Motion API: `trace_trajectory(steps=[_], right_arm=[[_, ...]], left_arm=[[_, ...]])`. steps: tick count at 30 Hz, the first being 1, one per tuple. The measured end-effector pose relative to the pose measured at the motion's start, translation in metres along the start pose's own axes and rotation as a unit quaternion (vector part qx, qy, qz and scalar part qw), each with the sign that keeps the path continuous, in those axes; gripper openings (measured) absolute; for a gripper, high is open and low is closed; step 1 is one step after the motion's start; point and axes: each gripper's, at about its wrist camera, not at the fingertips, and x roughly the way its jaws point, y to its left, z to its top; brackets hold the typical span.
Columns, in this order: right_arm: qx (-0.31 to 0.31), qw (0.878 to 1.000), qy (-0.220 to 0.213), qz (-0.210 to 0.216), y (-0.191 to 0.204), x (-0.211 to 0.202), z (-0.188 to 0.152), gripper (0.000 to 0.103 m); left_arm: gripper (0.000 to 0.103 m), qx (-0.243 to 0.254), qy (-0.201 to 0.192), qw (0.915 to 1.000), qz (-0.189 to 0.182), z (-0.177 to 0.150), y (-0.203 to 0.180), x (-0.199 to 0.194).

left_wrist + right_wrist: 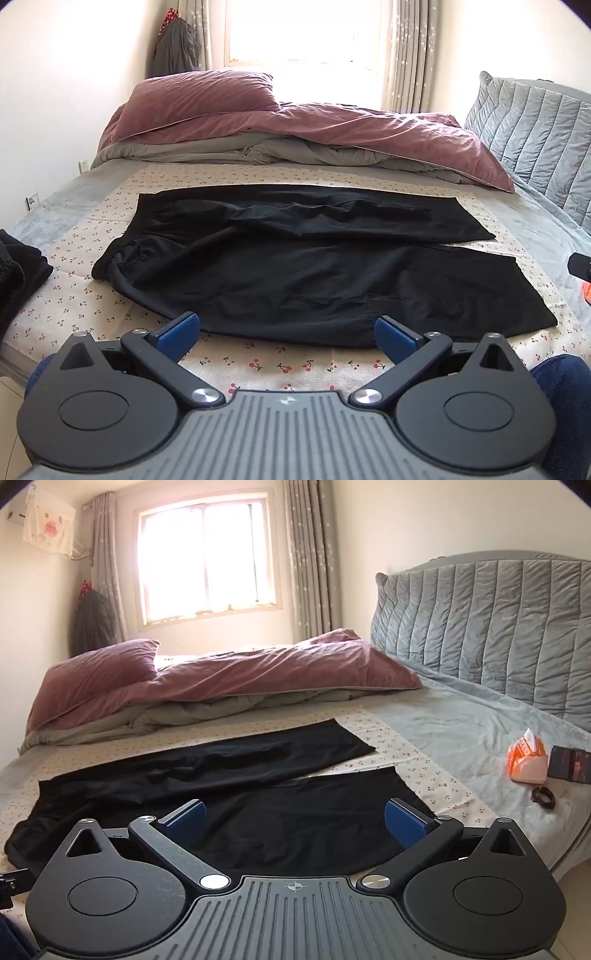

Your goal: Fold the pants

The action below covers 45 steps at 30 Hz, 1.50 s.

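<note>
Pants (314, 266), black, lie spread flat on the cherry-print sheet (280, 363) that covers the near part of the bed (461, 731), waistband toward our left and the two legs running to the right, slightly parted at the hems. Our left gripper (287, 334) hovers just off the near edge of the cloth with its blue fingers (177, 334) spread wide and nothing between them. Our right gripper (293, 821) hangs over the nearer leg, fingers (404, 821) likewise released and wide apart; whether they touch the fabric below we cannot quite tell from this angle. Behind the pants a mauve duvet (332, 129) is bunched along the far side of the bed, and a quilted grey headboard (498, 627) stands at the right. On the grey blanket near it sit an orange tissue pack (526, 760), a dark phone (569, 764) just beside it, and a small dark ring (543, 796). Another dark garment (18, 273) lies at the left edge, apart from the pants.
</note>
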Motion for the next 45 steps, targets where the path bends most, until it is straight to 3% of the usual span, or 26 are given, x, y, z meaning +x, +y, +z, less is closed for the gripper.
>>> trace_trajectory(steps=[26, 34, 41, 45], right_arm=[[0.002, 1.0, 0.006, -0.009, 0.005, 0.0, -0.003, 0.103], [-0.003, 1.0, -0.03, -0.004, 0.006, -0.007, -0.01, 0.103], [0.014, 1.0, -0.004, 0.001, 0.002, 0.007, -0.018, 0.103], [0.002, 0.999, 0.034, 0.008, 0.004, 0.018, -0.021, 0.103]], left_arm=[[0.101, 0.001, -0.01, 0.9999, -0.008, -0.001, 0.002, 0.002], [0.101, -0.005, -0.011, 0.9999, -0.011, -0.001, 0.005, 0.006], [0.101, -0.012, 0.004, 0.9999, -0.001, -0.001, 0.013, 0.016], [0.101, -0.017, 0.012, 0.9998, 0.003, -0.001, 0.02, 0.023]])
